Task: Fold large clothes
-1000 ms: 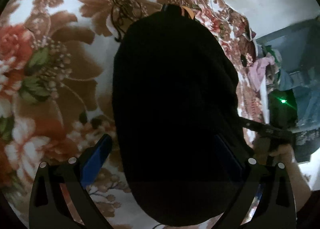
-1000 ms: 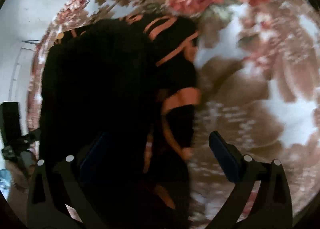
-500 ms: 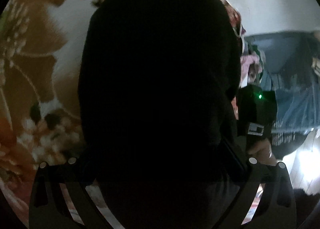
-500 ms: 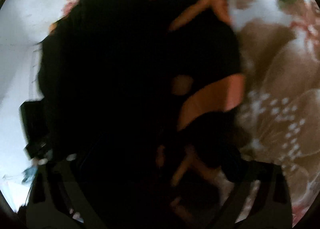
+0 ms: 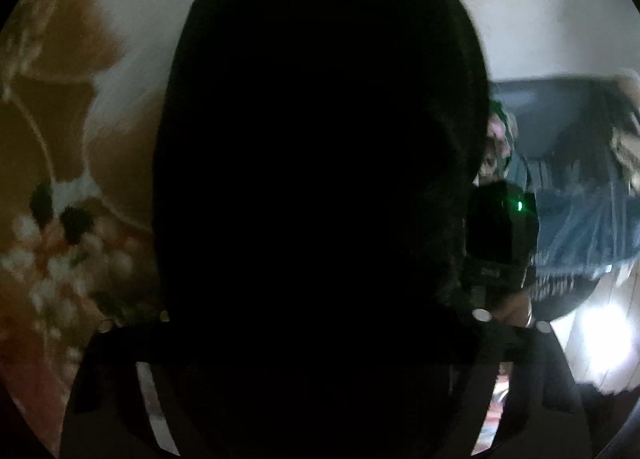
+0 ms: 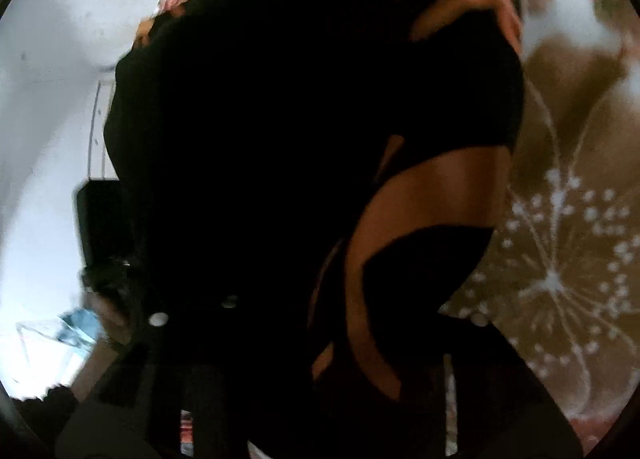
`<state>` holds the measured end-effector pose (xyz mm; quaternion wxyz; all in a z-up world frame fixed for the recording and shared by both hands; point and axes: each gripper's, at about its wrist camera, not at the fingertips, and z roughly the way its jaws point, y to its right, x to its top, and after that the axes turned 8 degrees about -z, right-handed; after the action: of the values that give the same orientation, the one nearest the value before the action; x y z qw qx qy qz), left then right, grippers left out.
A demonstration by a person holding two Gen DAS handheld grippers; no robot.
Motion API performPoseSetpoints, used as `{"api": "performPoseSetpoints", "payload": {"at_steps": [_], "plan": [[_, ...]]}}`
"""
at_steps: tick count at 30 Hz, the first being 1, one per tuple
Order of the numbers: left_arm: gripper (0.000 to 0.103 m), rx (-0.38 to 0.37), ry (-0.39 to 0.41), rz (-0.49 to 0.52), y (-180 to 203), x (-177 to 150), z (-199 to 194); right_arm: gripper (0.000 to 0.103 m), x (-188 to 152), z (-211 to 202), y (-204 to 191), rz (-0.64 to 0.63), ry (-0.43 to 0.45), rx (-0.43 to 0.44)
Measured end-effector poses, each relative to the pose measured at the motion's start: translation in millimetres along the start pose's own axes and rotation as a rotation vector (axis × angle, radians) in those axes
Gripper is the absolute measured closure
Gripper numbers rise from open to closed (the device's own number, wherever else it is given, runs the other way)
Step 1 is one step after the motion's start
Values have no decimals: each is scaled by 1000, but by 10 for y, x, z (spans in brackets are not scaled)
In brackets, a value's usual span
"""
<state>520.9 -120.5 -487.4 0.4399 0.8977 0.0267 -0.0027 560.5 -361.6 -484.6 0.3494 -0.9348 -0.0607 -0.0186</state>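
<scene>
A black garment (image 5: 320, 179) with orange stripes (image 6: 432, 187) fills the middle of both wrist views, lying over a floral brown-and-white blanket (image 5: 80, 139). The cloth covers the fingertips of my left gripper (image 5: 320, 339); only its dark finger bases show at the bottom. In the right wrist view the garment (image 6: 280, 139) likewise hides the fingertips of my right gripper (image 6: 320, 323). Neither view shows how the jaws stand. The right gripper's body with a green light (image 5: 500, 235) shows beside the cloth in the left view.
The floral blanket (image 6: 560, 239) spreads to the right in the right wrist view. A white wall (image 5: 540, 11) and a pile of blue and pink clothes (image 5: 568, 211) lie beyond the bed's edge. A dark box (image 6: 100, 219) stands at left.
Both grippers have moved into the black garment, which has grown to fill the views and now covers the blue finger pads that showed open a second ago.
</scene>
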Motion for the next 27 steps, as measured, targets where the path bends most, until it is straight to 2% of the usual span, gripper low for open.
{"api": "performPoseSetpoints", "payload": {"at_steps": [5, 8, 14, 17, 20, 23, 27], "plan": [[28, -38, 39, 37, 298, -231, -238, 73, -113, -266, -408, -56, 63, -8], [28, -56, 53, 75, 499, -397, -414, 74, -254, -463, -643, -75, 100, 21], [28, -39, 34, 147, 999, -658, -522, 74, -609, -807, -787, -76, 145, 43], [28, -35, 24, 171, 1226, -835, -561, 74, -923, -957, -924, -75, 168, 45], [28, -44, 22, 188, 1382, -1038, -758, 74, -1245, -1235, -1001, -64, 194, 55], [28, -66, 10, 201, 1853, -1293, -817, 74, -1619, -1595, -1193, -42, 231, 51], [28, -133, -76, 232, 2410, -1760, -733, 74, -2283, -2202, -1417, -5, 305, -20]]}}
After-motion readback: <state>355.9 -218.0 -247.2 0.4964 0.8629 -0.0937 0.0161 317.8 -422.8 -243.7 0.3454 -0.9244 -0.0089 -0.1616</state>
